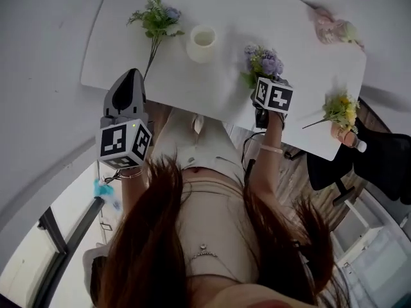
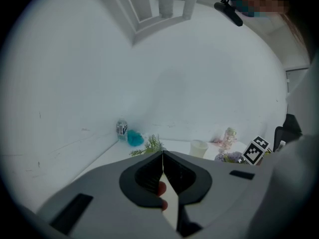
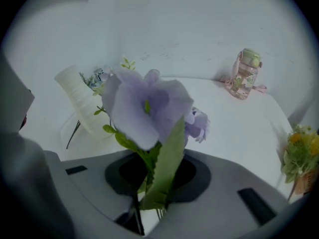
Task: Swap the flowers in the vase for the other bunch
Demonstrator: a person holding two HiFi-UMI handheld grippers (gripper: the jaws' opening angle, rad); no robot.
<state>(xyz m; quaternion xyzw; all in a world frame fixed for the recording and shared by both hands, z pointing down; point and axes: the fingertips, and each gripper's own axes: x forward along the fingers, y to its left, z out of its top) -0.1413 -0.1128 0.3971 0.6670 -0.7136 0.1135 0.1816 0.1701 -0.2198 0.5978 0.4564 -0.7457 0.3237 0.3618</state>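
At 9 o'clock, the left tool (image 1: 130,77) is hovering by the near edge of the bench (image 1: 128,51), tilting slightly down, its jaws pressing together on nothing. A green-and-blue bunch (image 1: 156,17) is lying at 11 o'clock, just beside the white vase (image 1: 201,42). At 1 o'clock, the right tool (image 3: 152,183) is pointing steeply down, clamping the stems of the purple bunch (image 3: 144,108). Bare bench is stretching from there to the yellow bunch (image 1: 340,110) at the 3 o'clock edge.
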